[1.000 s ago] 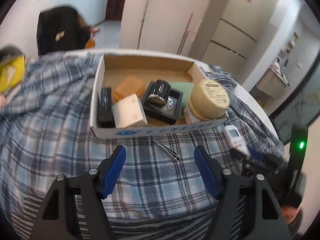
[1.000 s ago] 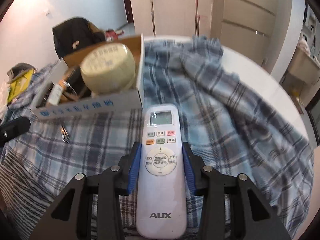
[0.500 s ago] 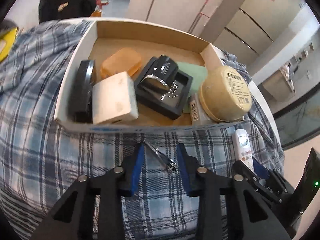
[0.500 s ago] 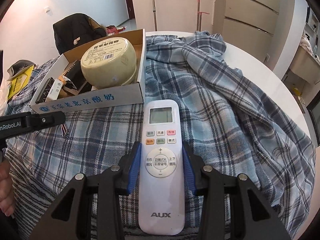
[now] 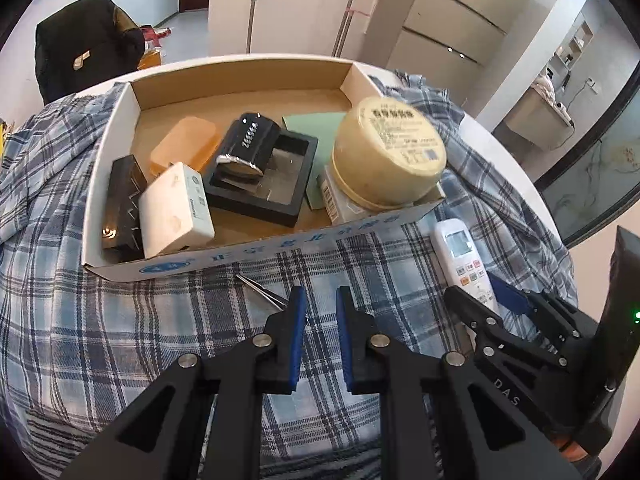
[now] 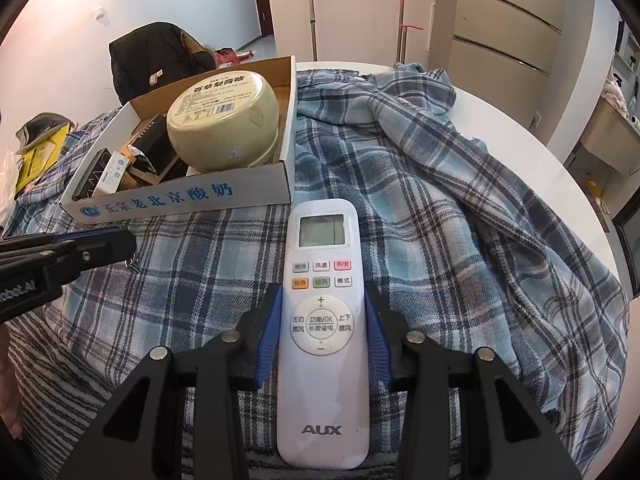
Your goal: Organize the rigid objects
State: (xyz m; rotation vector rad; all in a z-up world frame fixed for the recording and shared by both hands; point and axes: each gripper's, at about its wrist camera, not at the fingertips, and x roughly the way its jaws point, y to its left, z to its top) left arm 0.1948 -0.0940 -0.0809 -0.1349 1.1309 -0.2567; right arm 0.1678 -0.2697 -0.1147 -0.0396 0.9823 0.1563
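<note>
Landmark, the cardboard box [image 5: 256, 256] on the plaid cloth [image 5: 100, 320]: just before its front wall we keep our left gripper [image 5: 318, 300], jaws narrowed to a slim gap, empty, beside the metal clip [image 5: 260, 290]. Off the box's right front corner, our right gripper [image 6: 322, 320] clamps the white remote [image 6: 322, 320].

The box [image 5: 256, 256] sits on the cloth [image 5: 120, 340]. In the box, the round tub [image 5: 388, 152] is at the right end. The remote [image 6: 324, 320] lies in front of the box's right corner. The metal clip [image 5: 260, 290] lies in front of the box's middle.
</note>
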